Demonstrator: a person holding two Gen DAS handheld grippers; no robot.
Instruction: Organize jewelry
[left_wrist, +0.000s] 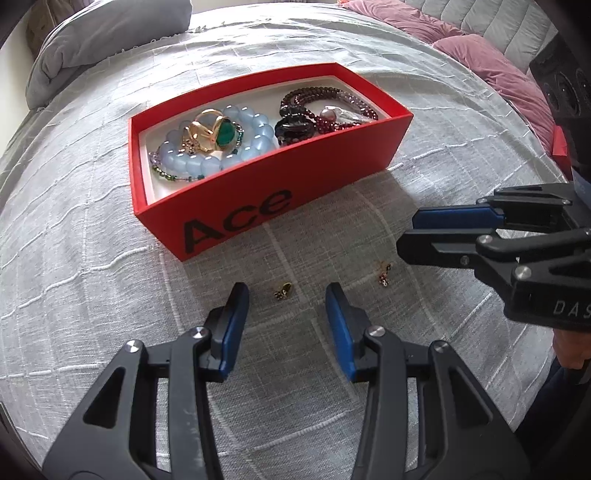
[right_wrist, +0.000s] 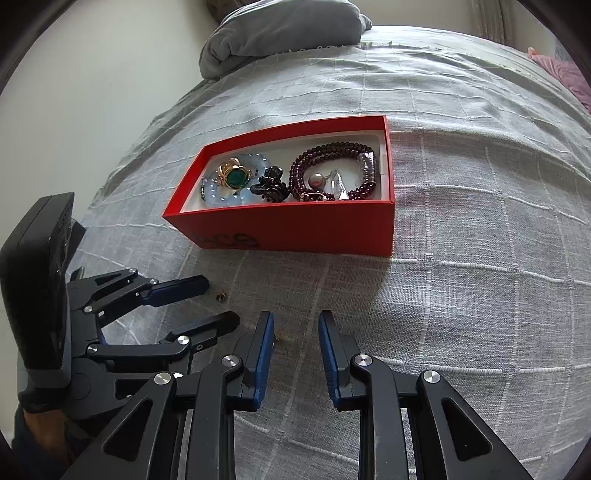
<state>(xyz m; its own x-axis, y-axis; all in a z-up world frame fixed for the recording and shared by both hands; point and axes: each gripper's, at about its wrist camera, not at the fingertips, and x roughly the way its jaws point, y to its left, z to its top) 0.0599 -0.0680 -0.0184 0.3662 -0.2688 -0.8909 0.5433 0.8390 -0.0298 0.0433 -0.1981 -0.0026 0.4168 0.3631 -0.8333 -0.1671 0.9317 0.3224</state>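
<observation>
A red "Ace" box (left_wrist: 258, 177) (right_wrist: 295, 229) sits on the grey bedspread. It holds a pale blue bead bracelet (left_wrist: 258, 129), a gold ring with a green stone (left_wrist: 221, 133) (right_wrist: 236, 177), a black piece (left_wrist: 293, 129) and dark red beads (left_wrist: 325, 94) (right_wrist: 332, 147). In front of the box lie two small gold earrings. One earring (left_wrist: 283, 290) (right_wrist: 221, 296) lies between the fingers of my left gripper (left_wrist: 286, 293) (right_wrist: 221, 301), which stands open, pads clear of it. The other earring (left_wrist: 383, 275) (right_wrist: 279, 334) lies by the left finger of my right gripper (right_wrist: 296, 321) (left_wrist: 404, 236), open and empty.
A grey pillow (left_wrist: 110, 33) (right_wrist: 280, 33) lies at the head of the bed, with pink cushions (left_wrist: 480, 55) along the far right. The quilted bedspread (right_wrist: 480, 295) stretches right of the box. A person's hand (right_wrist: 37, 424) holds the left gripper.
</observation>
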